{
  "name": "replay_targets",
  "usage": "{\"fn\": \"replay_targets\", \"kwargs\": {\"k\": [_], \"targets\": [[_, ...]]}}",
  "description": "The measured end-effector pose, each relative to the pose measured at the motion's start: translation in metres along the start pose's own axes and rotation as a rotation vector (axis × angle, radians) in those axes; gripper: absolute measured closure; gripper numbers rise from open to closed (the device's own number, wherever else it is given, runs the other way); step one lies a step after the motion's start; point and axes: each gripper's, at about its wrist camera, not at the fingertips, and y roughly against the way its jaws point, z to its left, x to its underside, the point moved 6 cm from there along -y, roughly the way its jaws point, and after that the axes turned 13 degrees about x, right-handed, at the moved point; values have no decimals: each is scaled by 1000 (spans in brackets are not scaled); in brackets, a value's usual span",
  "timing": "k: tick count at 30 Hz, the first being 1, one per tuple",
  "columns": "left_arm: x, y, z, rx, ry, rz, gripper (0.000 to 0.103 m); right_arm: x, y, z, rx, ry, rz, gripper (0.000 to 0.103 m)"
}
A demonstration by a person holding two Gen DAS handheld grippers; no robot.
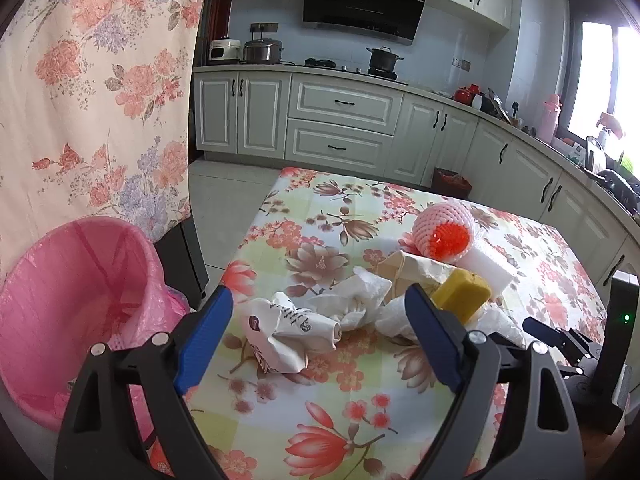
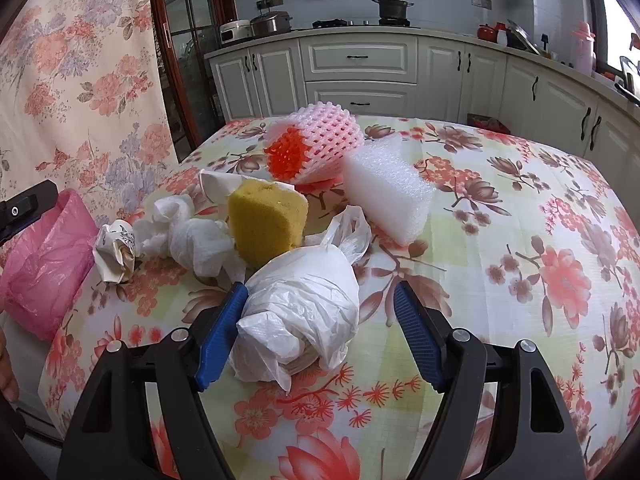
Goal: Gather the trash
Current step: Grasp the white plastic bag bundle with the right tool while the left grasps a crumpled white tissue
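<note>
Left wrist view: pink-lined bin (image 1: 76, 288) at lower left of frame, nothing visible inside, beside the floral table (image 1: 352, 412). Trash all still heaped mid-table: foam net (image 1: 440, 236), white foam block (image 2: 388, 192), yellow sponge (image 2: 266, 220), tissues (image 1: 352, 300), crumpled cup (image 1: 280, 336). Left gripper (image 1: 320, 336) jaws wide, empty, around the cup. Right gripper (image 2: 320, 332) jaws wide, straddling the white plastic bag (image 2: 300, 316), left pad close against it, not clamped. Collection judged barely begun.
</note>
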Motion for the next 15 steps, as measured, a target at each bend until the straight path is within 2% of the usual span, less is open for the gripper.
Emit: {"fn": "replay_targets", "kwargs": {"k": [6, 7, 9, 12, 15], "targets": [[6, -15, 3, -1, 14, 27, 18, 4, -6, 6, -13, 25, 19, 33], [6, -16, 3, -1, 14, 30, 18, 4, -6, 8, -16, 30, 22, 35], [6, -19, 3, 1, 11, 34, 18, 5, -7, 11, -35, 35, 28, 51], [5, -23, 2, 6, 9, 37, 18, 5, -6, 14, -45, 53, 28, 54], [4, -28, 1, 14, 8, 43, 19, 5, -5, 13, -54, 48, 26, 61]]}}
